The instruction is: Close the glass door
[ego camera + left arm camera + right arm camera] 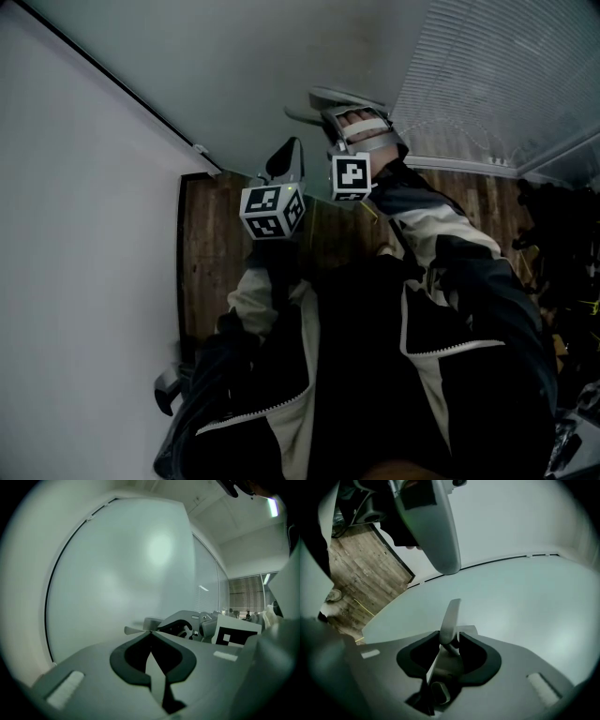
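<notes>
Glass door [262, 66] frosted, smooth, matt — floor [216, 267] of grainy wood planks.

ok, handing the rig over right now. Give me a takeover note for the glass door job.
Left gripper: shut, empty, pointing at the frosted glass door; contact can't be told.
Right gripper: jaws apart, nothing between them, at the glass just beside the left one.
Door: the pane fills both gripper views; wood floor shows past its dark edge. No handle in view.
Done or left: can't tell whether the door is fully shut. Check that edge and push it home if needed.
</notes>
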Demonstrator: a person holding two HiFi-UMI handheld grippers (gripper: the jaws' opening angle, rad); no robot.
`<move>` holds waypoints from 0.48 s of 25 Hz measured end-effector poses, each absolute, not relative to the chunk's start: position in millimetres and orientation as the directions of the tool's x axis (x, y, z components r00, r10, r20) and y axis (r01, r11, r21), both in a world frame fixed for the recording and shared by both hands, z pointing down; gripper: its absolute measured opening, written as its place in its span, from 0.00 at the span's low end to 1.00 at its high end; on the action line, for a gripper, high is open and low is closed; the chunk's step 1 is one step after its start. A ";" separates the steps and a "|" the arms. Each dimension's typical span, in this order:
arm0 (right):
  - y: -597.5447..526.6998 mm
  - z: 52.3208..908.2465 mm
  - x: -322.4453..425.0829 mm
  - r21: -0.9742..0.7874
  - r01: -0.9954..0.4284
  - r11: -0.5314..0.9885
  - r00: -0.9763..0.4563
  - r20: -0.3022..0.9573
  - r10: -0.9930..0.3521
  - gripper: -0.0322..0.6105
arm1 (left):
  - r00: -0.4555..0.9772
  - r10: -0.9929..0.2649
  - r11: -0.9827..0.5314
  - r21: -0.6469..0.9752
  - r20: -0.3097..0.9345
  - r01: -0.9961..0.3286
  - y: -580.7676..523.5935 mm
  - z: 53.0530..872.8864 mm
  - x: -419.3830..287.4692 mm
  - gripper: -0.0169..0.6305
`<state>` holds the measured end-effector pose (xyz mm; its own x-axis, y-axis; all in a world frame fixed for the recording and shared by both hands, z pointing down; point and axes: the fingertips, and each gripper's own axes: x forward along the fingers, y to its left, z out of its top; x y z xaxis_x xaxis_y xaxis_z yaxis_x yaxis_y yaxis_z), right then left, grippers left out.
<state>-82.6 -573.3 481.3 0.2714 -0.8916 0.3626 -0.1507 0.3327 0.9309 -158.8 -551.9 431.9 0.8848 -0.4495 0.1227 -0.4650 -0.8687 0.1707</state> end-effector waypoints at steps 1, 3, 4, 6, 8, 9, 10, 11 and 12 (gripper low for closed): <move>-574.0 482.0 -82.1 0.931 -0.154 0.332 0.271 0.363 -0.892 0.26 | 0.885 -0.448 -0.869 0.171 0.124 -0.464 -552.3 433.1 -159.2 0.03; -575.5 483.8 -81.0 0.927 -0.155 0.340 0.273 0.371 -0.888 0.26 | 0.887 -0.443 -0.872 0.169 0.126 -0.460 -552.7 434.5 -159.6 0.03; -576.4 484.0 -80.0 0.926 -0.152 0.345 0.275 0.375 -0.885 0.26 | 0.889 -0.441 -0.874 0.166 0.126 -0.457 -553.0 434.6 -159.5 0.03; -579.5 483.6 -75.6 0.925 -0.146 0.350 0.282 0.378 -0.882 0.26 | 0.890 -0.438 -0.875 0.169 0.122 -0.454 -554.4 433.7 -159.0 0.03; -583.5 483.8 -68.9 0.924 -0.144 0.353 0.292 0.381 -0.877 0.27 | 0.894 -0.433 -0.873 0.193 0.118 -0.448 -556.4 433.2 -158.2 0.03; -585.3 484.8 -66.3 0.924 -0.144 0.354 0.296 0.382 -0.875 0.27 | 0.896 -0.429 -0.871 0.209 0.116 -0.444 -556.9 433.1 -158.5 0.03; -587.2 486.1 -64.3 0.924 -0.144 0.353 0.299 0.381 -0.875 0.27 | 0.897 -0.426 -0.870 0.221 0.115 -0.442 -556.7 432.9 -159.3 0.03; -589.2 486.8 -62.0 0.925 -0.141 0.352 0.300 0.379 -0.875 0.27 | 0.898 -0.426 -0.869 0.225 0.115 -0.441 -556.1 432.3 -160.1 0.03; -591.3 486.9 -58.5 0.927 -0.134 0.351 0.303 0.376 -0.876 0.27 | 0.897 -0.427 -0.869 0.222 0.114 -0.442 -555.3 431.4 -160.3 0.03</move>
